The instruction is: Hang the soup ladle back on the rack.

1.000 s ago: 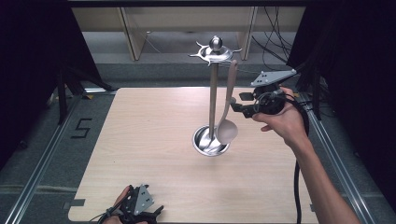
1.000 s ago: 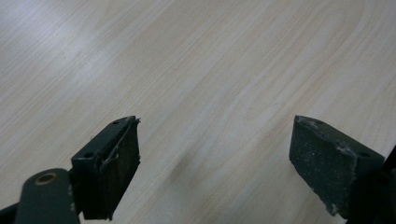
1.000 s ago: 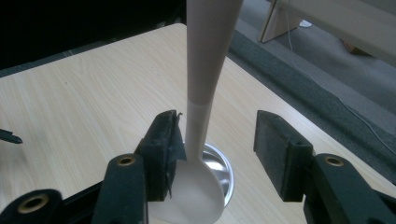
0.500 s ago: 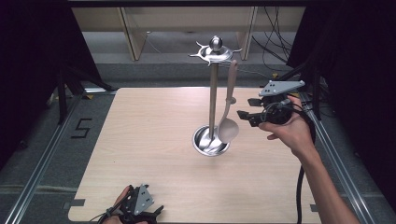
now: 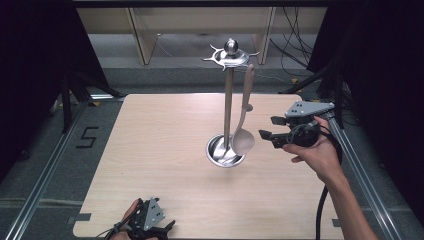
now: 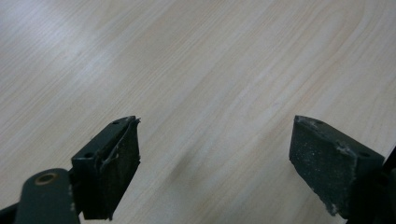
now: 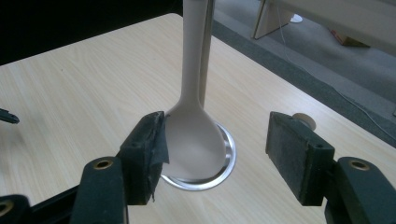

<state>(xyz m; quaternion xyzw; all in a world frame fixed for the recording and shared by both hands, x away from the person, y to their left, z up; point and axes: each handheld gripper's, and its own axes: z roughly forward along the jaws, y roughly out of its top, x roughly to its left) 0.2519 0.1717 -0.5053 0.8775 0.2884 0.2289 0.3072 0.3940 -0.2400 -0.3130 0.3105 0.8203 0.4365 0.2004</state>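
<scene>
My right gripper (image 5: pixel 266 128) hovers with its jaws spread wide and nothing between them, just beside the beige ladle (image 5: pixel 243 134). The ladle hangs from a hook at the top of the metal stand (image 5: pixel 228 95), its bowl above the stand's round dish-shaped base (image 7: pixel 225 158). My left gripper (image 6: pixel 212 161) gapes just as wide over the bare wooden table (image 5: pixel 165 150) near its front edge.

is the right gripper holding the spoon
No, the right gripper has its jaws spread open with the hanging spoon untouched beyond them.
</scene>
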